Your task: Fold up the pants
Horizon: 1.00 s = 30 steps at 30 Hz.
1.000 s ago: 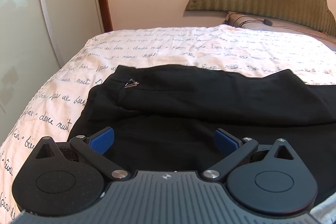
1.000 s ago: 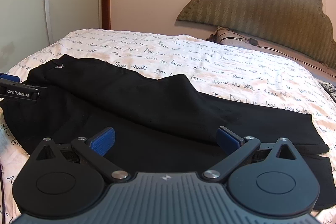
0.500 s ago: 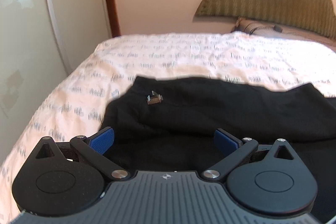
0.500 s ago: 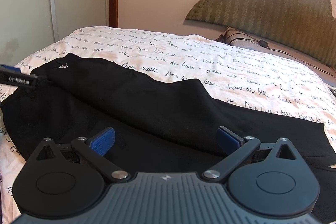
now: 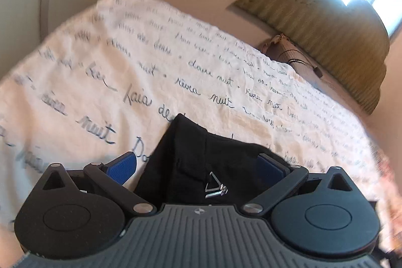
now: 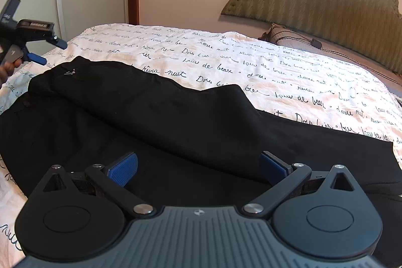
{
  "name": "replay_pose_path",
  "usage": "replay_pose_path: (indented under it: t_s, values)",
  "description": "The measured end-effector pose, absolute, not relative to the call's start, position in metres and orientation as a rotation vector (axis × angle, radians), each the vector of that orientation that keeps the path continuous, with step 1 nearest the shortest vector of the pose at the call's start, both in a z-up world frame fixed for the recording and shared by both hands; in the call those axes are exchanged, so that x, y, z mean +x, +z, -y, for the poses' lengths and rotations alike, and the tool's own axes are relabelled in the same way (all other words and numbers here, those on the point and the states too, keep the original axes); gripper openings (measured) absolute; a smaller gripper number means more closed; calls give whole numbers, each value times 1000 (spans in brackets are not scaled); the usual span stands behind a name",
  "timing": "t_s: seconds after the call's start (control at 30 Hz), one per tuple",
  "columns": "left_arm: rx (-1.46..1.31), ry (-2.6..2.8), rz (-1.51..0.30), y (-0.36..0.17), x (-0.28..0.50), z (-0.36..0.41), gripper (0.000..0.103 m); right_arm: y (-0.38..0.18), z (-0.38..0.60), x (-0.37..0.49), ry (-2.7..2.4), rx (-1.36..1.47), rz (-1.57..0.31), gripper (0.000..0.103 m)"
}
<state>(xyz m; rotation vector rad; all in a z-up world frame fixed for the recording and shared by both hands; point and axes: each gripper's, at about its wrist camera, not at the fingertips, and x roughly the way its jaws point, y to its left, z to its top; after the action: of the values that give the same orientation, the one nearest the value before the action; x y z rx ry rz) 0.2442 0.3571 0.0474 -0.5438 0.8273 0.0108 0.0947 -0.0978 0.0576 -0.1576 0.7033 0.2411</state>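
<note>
On the bed, in the left wrist view, the black pants [image 5: 201, 162] poke up as a corner of cloth between the blue pads of the left gripper [image 5: 198, 170], whose jaws stand wide apart with nothing clamped. A small silver triangular clasp [image 5: 214, 186] sits on the cloth just ahead of the gripper body. The white bedspread [image 5: 150, 72], printed with dark handwriting, spreads out behind, partly blurred, and the green padded headboard [image 5: 326, 27] stands against the wall at the far end.

In the right wrist view, the pants [image 6: 176, 117] lie flat across the bedspread [image 6: 276, 67], with one layer folded over another along a long ridge. The right gripper [image 6: 198, 167] hangs over the near edge of the cloth, jaws wide apart, gripping nothing. At the far left, the left gripper [image 6: 47, 50] is above the waist end of the pants, its blue-tipped fingers spread. The clasp [image 6: 69, 72] shows near that end.
</note>
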Motion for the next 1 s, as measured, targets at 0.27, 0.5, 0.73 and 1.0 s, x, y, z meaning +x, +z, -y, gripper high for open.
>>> replay_pose_path:
  t_s: [0.27,0.5,0.73,1.0]
  values:
    - [-681,-38,-926,12,292,-373,99,50,95,103,232,-156,-732,103]
    - [-625,-57,-920,17,297,-377,60,44,92,111,237,-165,-749,103]
    - [-648,-179,-844,23,286,-382,60,43,84,114,260,-184,-744,103]
    - [-540,-137,-885,11,305,-368,28,42,78,114,279,-207,-750,103]
